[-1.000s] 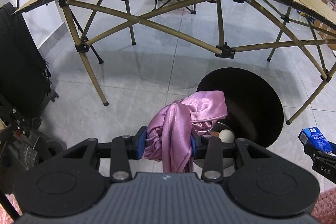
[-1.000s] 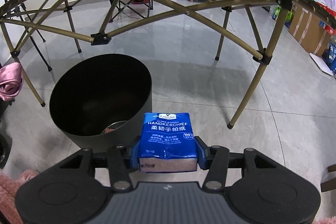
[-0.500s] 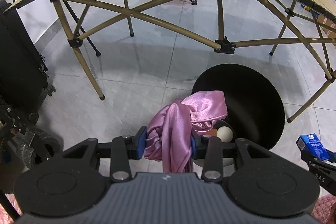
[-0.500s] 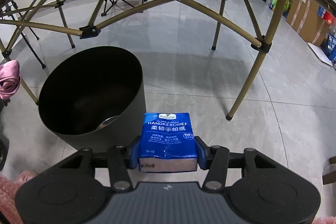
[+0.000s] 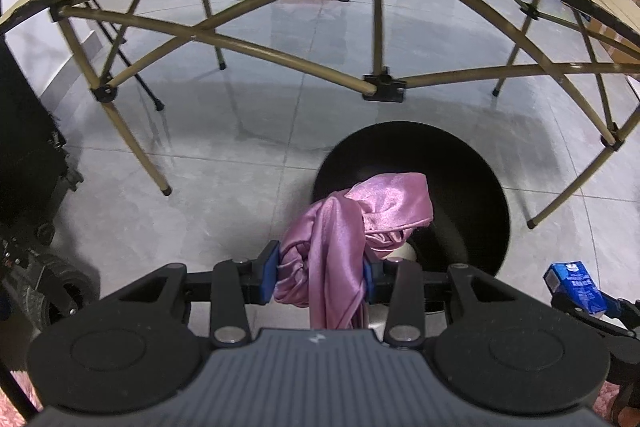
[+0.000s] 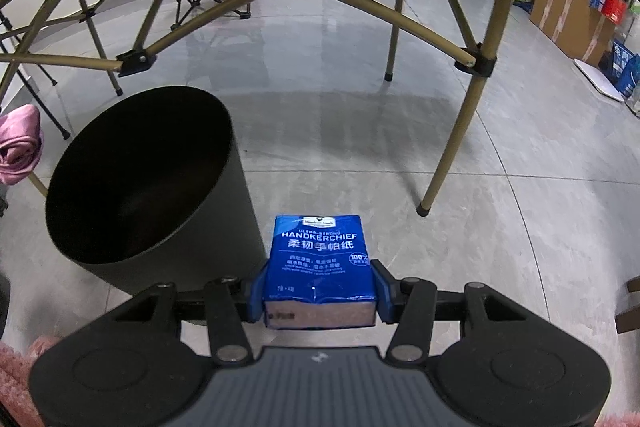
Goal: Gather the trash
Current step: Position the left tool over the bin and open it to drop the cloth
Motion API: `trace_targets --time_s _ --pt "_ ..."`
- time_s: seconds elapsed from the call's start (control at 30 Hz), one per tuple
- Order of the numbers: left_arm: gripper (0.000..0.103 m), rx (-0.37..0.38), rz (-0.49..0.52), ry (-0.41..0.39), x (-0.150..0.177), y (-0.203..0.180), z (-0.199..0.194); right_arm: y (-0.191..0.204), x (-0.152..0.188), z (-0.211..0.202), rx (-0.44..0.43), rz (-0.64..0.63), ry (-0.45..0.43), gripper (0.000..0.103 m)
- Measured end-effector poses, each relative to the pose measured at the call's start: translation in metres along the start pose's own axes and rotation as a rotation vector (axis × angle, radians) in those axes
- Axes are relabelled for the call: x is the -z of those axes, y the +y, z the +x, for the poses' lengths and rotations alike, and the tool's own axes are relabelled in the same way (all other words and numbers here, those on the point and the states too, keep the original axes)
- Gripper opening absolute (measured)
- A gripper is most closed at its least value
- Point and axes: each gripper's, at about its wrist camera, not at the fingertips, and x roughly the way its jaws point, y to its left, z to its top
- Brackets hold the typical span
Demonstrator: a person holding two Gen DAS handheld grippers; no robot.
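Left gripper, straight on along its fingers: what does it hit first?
Probably the black bin. The left gripper, shut on the pink cloth, points down at the bin's near rim and open mouth, so it would likely enter there. Depth is hard to judge through the fisheye.

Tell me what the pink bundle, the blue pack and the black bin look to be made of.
Pink bundle in the left gripper: likely satin-like fabric, glossy, with soft shiny folds.
Blue pack in the right gripper: thin plastic film around paper tissues, going by its sheen, wrinkles and "HANDKERCHIEF" print.
Black bin: smooth matte wall, plastic or coated metal; cannot tell which.
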Motion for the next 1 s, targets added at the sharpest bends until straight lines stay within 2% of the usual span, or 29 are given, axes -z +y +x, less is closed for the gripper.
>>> trace_targets --time_s 0.63,1.0 --pt "0.039 0.036 0.059 0.064 -0.014 -0.060 0.025 -0.018 0.001 0.010 0.022 0.039 0.013 0.050" --pt "0.039 0.037 0.059 0.087 -0.022 -0.077 0.036 -0.027 0.000 0.017 0.052 0.064 0.020 0.050"
